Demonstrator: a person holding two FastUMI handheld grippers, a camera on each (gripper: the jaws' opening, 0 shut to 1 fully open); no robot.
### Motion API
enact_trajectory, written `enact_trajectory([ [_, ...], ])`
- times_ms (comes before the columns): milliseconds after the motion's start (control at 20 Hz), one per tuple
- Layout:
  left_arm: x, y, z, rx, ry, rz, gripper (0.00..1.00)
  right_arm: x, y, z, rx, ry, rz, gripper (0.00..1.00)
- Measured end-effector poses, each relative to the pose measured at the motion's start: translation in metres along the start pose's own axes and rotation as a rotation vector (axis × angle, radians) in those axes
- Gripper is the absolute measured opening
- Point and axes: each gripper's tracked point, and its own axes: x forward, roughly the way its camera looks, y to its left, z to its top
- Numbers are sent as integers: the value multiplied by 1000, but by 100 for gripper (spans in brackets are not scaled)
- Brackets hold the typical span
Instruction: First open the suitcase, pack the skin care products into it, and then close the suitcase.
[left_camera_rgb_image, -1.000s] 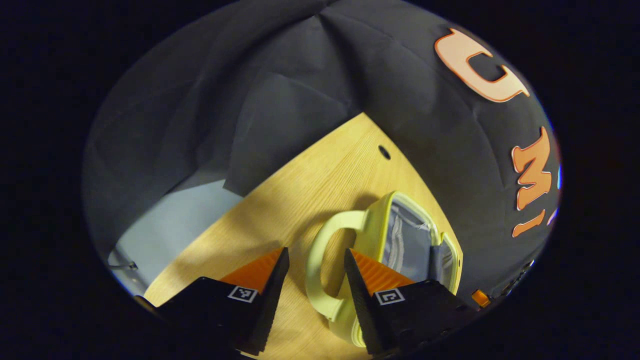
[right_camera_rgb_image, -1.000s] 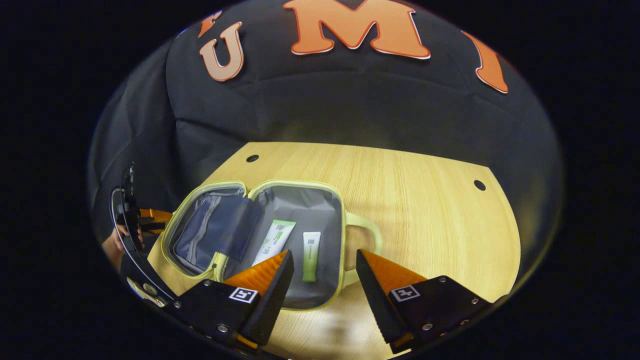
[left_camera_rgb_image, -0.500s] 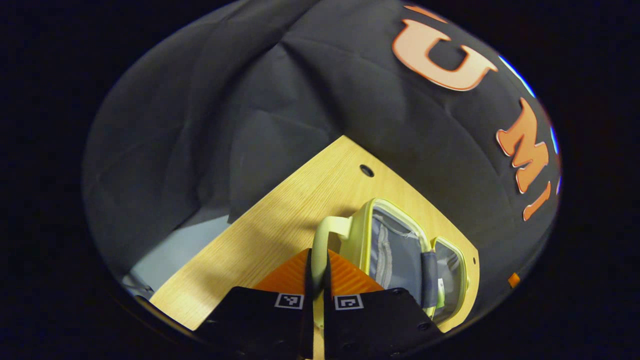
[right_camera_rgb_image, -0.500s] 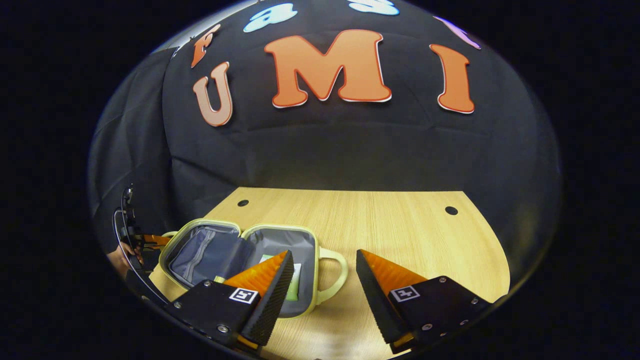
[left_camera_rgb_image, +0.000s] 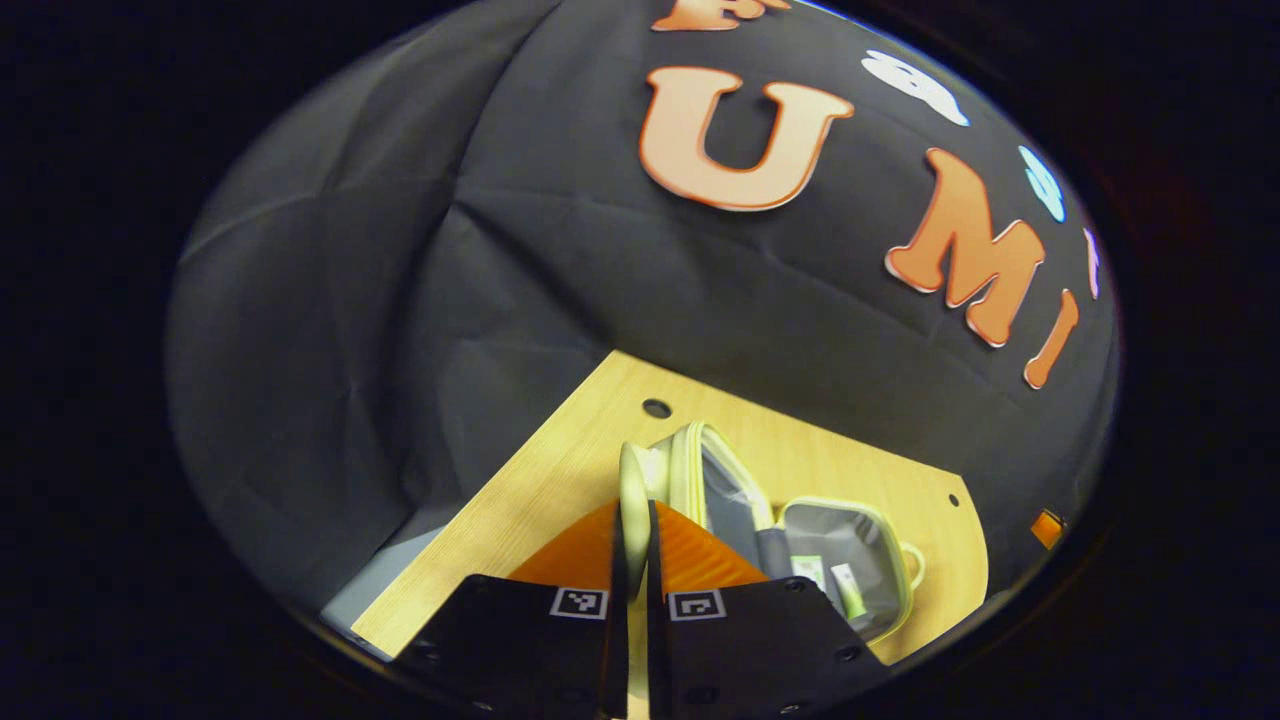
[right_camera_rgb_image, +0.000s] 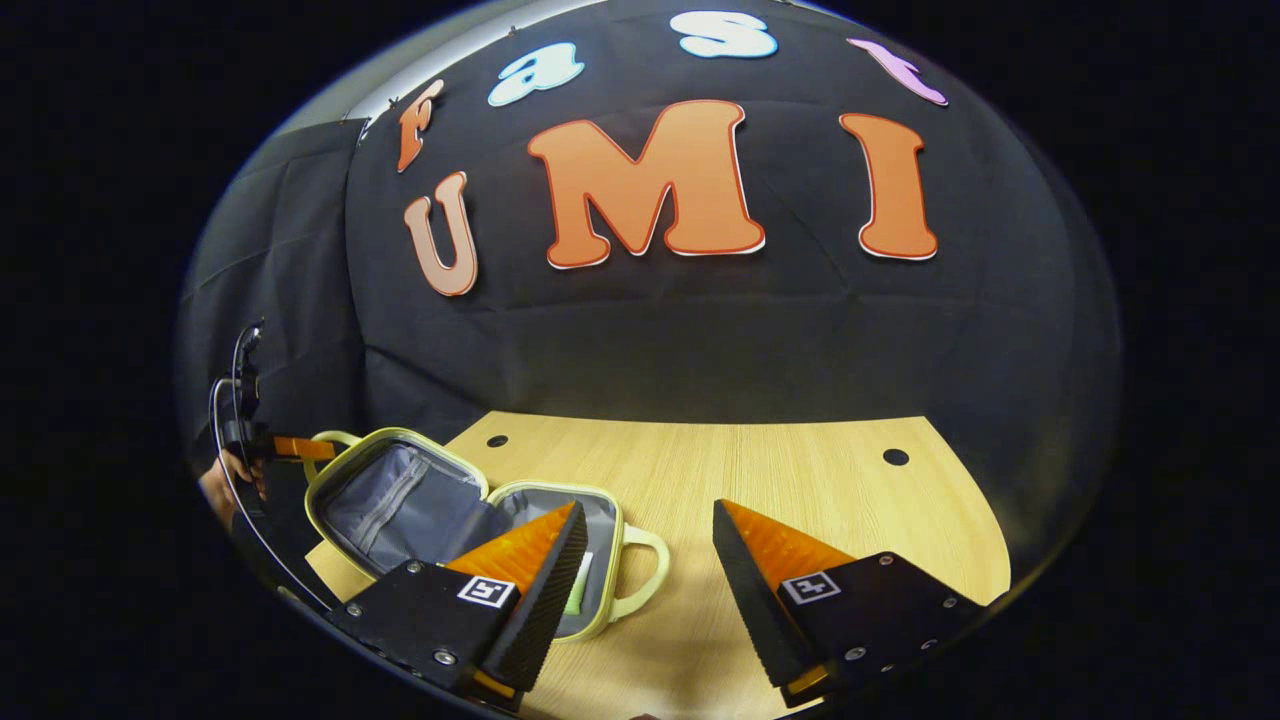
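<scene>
Pale-green suitcase (left_camera_rgb_image: 800, 520) lies open on the wooden worktop (left_camera_rgb_image: 560, 480); in the left gripper view, the left gripper (left_camera_rgb_image: 632, 530) clenches the lid handle (left_camera_rgb_image: 632, 480), lid tilted up, tubes (left_camera_rgb_image: 815, 575) inside. In the right gripper view, the right gripper (right_camera_rgb_image: 645, 540) hovers with fingers spread, and a hand (right_camera_rgb_image: 222, 480) shows beside the lid.

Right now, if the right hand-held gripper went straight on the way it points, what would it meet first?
Probably bare table, then the booth wall. The open suitcase lies left of the right hand-held gripper; depth is uncertain.
</scene>
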Motion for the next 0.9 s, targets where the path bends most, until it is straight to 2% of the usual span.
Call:
enact_trajectory([
  [150,-14,-57,20,23,-46,-66,7,-10,-11,4,-20,-26,8,83],
  [400,-31,-135,24,75,-81,-148,8,-23,-37,0,9,-35,-4,83],
  [750,-38,-245,1,60,-60,-334,8,-41,-63,2,22,-46,-23,83],
  [900,-36,-284,-19,94,-30,-381,8,-42,-74,-5,6,-46,-25,83],
])
